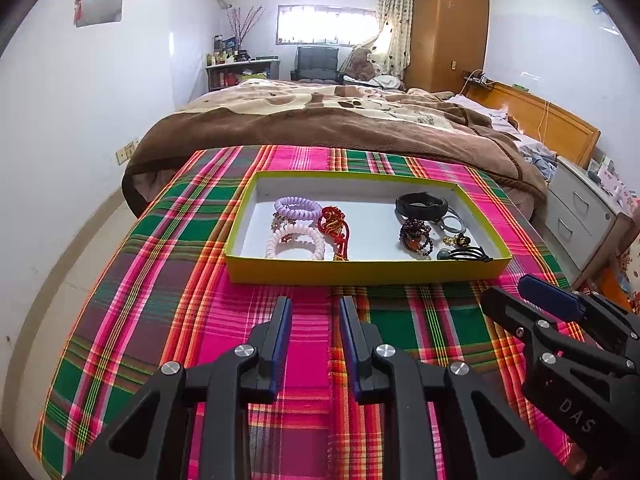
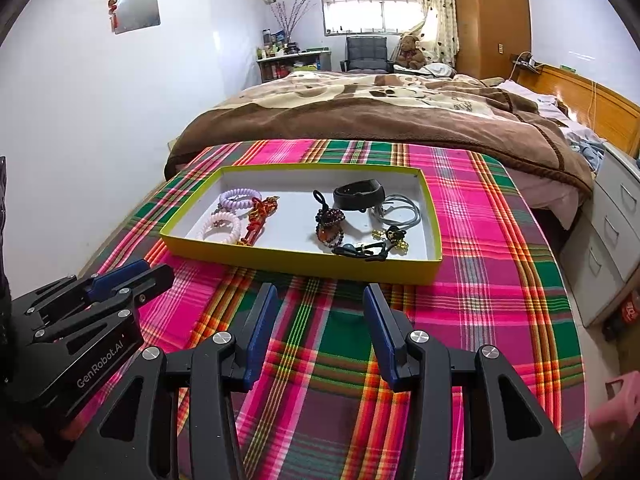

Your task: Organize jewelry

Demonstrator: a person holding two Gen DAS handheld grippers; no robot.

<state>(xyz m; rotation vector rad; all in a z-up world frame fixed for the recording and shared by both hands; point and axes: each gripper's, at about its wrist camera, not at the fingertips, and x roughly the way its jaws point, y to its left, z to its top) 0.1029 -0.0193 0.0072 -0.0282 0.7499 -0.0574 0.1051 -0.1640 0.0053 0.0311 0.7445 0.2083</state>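
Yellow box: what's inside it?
The yellow box holds a lilac coil bracelet, pink coil bracelet, red knot charm, black band and beaded pieces; anything beneath them is hidden.

Legible markings: "GenRobot.AI" on the left gripper (image 2: 138, 280) body; "DAS" on the right gripper (image 1: 524, 292) body.

yellow tray (image 1: 360, 271) on plaid | coil bracelets (image 1: 295, 242) left | dark beads (image 1: 416, 236), black band (image 1: 420, 203), perhaps clips right
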